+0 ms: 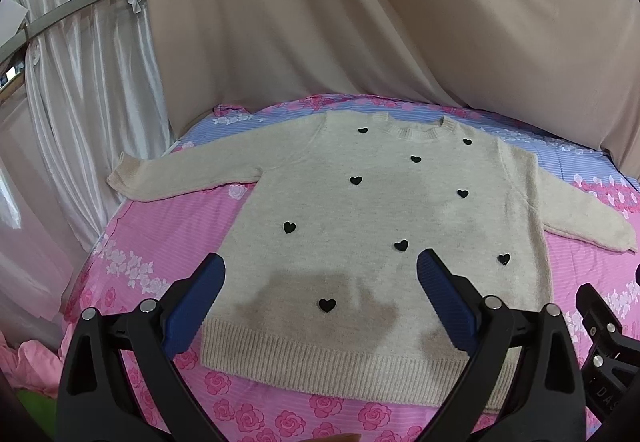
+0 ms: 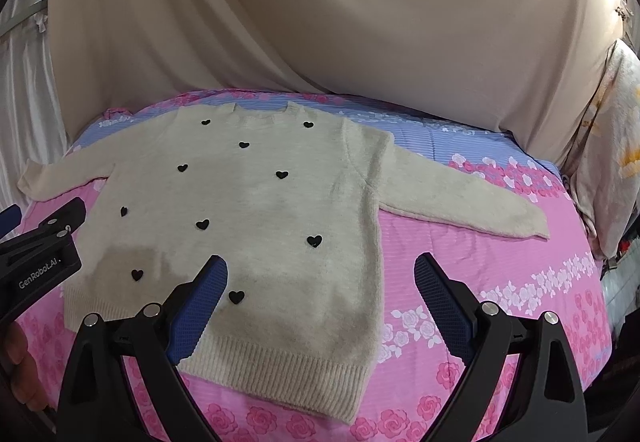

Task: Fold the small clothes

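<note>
A small cream knit sweater [image 1: 360, 209] with black hearts lies flat, front up, on the pink floral bedspread [image 1: 160, 226], both sleeves spread out, ribbed hem nearest me. My left gripper [image 1: 320, 274] is open and empty, hovering over the hem's middle. In the right wrist view the sweater [image 2: 248, 201] lies left of centre, its right sleeve [image 2: 460, 197] stretched out. My right gripper [image 2: 320, 274] is open and empty above the sweater's lower right edge. The left gripper's body [image 2: 40, 254] shows at the left edge there.
A beige cloth [image 1: 360, 21] hangs behind the bed. White satin curtains [image 1: 80, 81] hang at the left. A blue striped strip of the bedspread [image 2: 440, 137] runs along the far edge. A pale floral bundle [image 2: 612, 145] stands at the right.
</note>
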`<state>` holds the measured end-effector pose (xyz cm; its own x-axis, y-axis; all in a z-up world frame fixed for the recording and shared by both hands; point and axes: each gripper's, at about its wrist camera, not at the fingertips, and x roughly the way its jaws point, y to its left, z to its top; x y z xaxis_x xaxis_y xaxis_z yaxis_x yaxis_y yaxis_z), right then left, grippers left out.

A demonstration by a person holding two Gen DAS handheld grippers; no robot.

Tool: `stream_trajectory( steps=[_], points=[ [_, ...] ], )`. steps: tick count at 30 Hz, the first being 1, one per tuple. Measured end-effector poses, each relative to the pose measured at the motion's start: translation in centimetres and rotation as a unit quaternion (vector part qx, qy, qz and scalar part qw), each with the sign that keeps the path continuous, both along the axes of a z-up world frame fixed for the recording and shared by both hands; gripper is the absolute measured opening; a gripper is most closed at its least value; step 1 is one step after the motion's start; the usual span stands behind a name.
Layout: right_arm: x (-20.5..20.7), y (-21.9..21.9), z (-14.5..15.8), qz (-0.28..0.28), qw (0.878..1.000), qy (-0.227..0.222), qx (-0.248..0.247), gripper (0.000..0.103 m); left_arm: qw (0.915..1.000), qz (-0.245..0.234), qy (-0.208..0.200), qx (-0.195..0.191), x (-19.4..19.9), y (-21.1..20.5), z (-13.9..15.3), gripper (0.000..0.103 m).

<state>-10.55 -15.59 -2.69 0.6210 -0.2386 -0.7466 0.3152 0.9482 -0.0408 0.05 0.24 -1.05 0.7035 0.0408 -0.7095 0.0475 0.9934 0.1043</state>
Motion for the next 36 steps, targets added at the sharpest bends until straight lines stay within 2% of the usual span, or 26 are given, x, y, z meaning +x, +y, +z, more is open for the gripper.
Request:
stream_trajectory(
  steps=[36],
  points=[
    [0.09, 0.58, -0.04, -0.001, 1.0, 0.0, -0.002, 0.093, 1.0, 0.002, 0.0, 0.006, -0.67, -0.55, 0.04, 0.095]
  ],
)
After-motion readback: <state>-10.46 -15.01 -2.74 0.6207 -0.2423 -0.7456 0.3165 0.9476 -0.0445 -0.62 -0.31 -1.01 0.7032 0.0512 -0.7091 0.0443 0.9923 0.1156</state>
